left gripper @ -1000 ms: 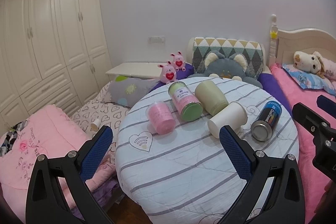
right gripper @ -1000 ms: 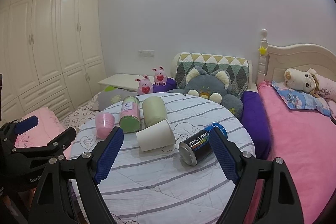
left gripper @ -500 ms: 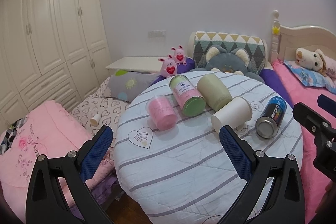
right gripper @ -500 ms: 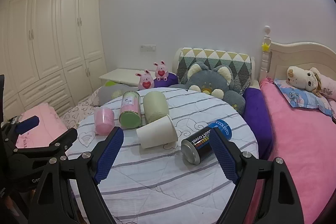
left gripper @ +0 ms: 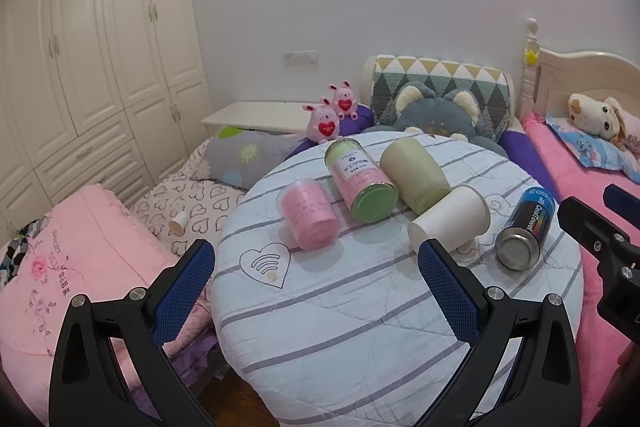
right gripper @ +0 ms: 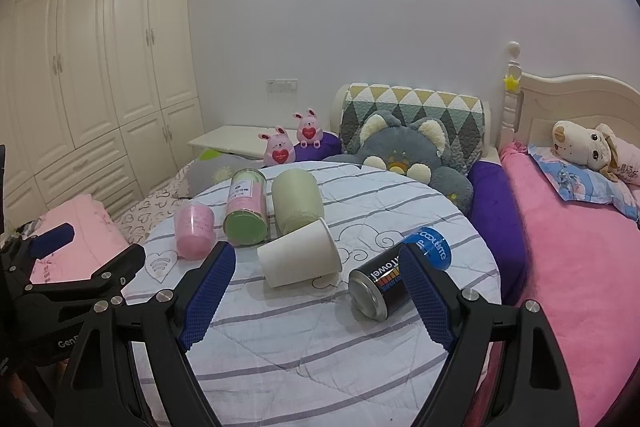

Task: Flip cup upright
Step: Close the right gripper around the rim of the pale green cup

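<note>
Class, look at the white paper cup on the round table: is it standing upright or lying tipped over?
Tipped over. The paper cup lies on its side on the table.

Near half of round table [right gripper: 320, 347] bare; farther back, white cup [right gripper: 298, 257] hemmed by green tumbler [right gripper: 296, 201] & can [right gripper: 384, 289].
</note>
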`<state>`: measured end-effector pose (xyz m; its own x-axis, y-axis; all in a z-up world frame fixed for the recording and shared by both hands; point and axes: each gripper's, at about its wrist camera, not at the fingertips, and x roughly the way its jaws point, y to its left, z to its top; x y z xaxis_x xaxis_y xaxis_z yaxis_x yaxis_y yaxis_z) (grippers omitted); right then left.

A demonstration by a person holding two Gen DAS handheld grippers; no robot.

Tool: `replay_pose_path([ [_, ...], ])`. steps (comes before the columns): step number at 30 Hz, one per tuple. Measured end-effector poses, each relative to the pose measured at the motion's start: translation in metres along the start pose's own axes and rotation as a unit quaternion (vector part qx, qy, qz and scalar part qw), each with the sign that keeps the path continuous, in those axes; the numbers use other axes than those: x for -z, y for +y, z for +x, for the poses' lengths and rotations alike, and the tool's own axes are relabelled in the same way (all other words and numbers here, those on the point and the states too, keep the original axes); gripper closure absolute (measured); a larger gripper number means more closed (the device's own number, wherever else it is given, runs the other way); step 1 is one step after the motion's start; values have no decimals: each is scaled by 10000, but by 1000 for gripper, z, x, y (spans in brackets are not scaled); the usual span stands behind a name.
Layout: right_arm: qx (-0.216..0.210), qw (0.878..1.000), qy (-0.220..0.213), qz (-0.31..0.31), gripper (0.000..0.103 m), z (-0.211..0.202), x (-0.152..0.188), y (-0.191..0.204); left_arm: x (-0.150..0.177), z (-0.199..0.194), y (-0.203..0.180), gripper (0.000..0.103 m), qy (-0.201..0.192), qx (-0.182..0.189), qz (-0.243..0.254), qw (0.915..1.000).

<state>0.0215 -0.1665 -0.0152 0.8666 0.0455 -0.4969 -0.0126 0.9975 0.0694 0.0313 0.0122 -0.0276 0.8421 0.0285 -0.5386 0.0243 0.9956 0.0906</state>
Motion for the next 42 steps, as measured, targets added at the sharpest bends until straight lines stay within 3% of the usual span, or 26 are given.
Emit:
replay_pose_path([
  [21,118,9987,483,85,18,47,-1,-19,-5,46,15,0,285,23,-193,9994],
  [33,-392,9927,1086,-335,18,139,-46,6,-39,109,31,0,523,18,-324,9981],
  [42,-383,9799,1865,-591,18,211,-59,17,-58,168,24,0,1044,178,-406,9935],
])
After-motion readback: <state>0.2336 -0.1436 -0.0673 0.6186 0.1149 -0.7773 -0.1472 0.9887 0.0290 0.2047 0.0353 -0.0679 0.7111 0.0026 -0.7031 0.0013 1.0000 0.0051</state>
